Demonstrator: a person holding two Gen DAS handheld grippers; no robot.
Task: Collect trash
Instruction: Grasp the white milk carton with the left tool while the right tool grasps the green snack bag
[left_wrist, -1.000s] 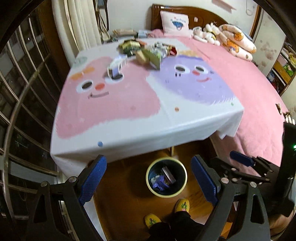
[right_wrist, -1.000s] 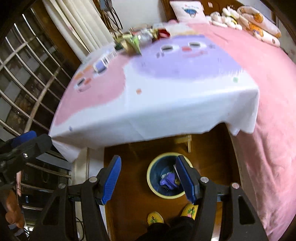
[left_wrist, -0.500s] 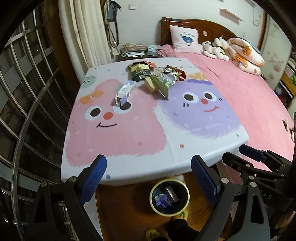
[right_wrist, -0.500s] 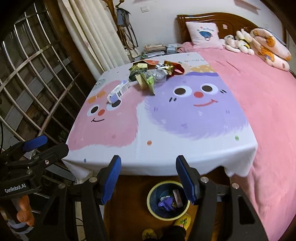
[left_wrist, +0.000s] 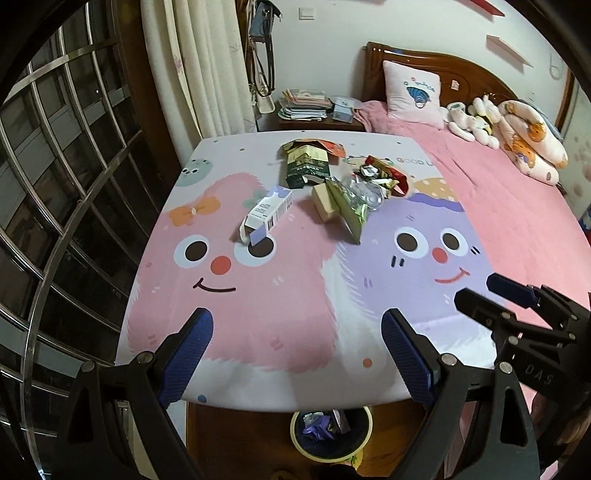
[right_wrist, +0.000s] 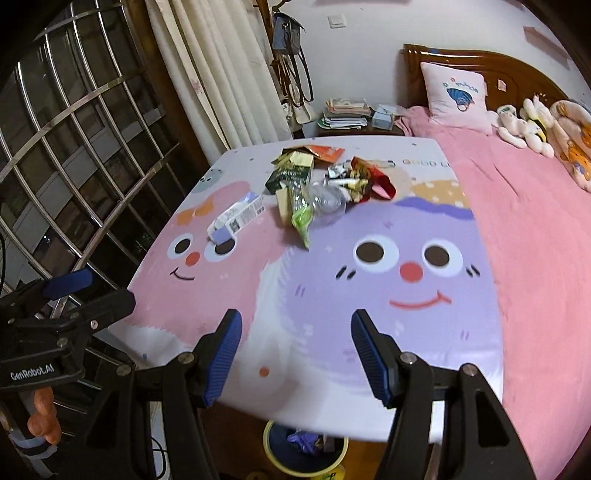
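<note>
Hovering above the near edge of a cartoon-printed bench (left_wrist: 258, 317), the left tool (left_wrist: 295, 354) and the right tool (right_wrist: 295, 354) each have their blue-padded jaws spread apart with nothing between them. The trash lies in a loose heap toward the far side of the bench: a white-and-lavender carton (left_wrist: 266, 214) lies on its side over the pink character's eye, apart from the rest; a dark green paper bag (left_wrist: 306, 168) sits behind it; a tan box (left_wrist: 324, 201) and a light green wrapper (left_wrist: 351, 212) lean together near the middle; a crumpled clear plastic bottle (right_wrist: 327, 199) rests against them; and a red wrapper (right_wrist: 380, 181) with foil scraps lies to the right. An orange packet (right_wrist: 327, 152) lies at the far edge of the heap. On the wooden floor below the bench's near edge stands a yellow-rimmed waste bin (left_wrist: 330, 434), partly hidden by the overhanging cloth, holding purple and other scraps. A bed with a pink cover (left_wrist: 517, 206), a pillow (left_wrist: 412, 88) and plush toys (left_wrist: 476, 114) lies to the right; cream curtains (left_wrist: 199, 66) and a barred window (left_wrist: 55, 177) stand to the left.
</note>
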